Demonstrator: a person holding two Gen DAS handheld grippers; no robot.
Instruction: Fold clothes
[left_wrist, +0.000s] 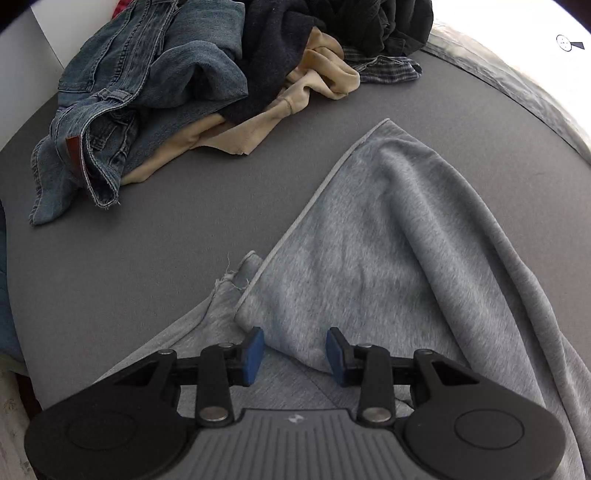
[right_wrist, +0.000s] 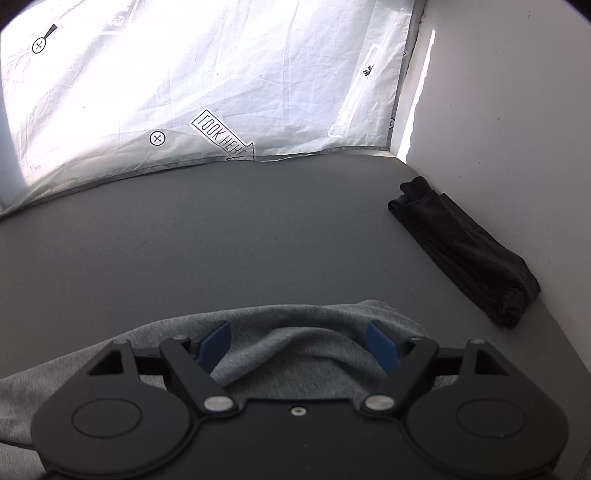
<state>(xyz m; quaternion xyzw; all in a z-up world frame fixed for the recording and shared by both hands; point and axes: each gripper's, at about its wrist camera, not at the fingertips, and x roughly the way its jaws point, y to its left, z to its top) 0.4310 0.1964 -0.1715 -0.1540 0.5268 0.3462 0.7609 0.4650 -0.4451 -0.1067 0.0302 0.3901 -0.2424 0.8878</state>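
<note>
Left wrist view: grey garment (left_wrist: 388, 240) lying on the worktop (left_wrist: 147, 240).
Both hand-held grippers, left (left_wrist: 295, 350) and right (right_wrist: 299, 347), are gaping wide over it; clothes pile (left_wrist: 184, 81) sitting at 11 o'clock.

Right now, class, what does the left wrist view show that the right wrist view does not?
Only the left wrist view shows the pile of unfolded clothes: blue jeans, a tan garment and dark pieces.

Only the right wrist view shows the folded black garment by the white wall, and the white sheet printed "LOOK HERE".

Both show the grey sweatshirt on the grey surface. The left tongs and right tongs stand open over it.
</note>
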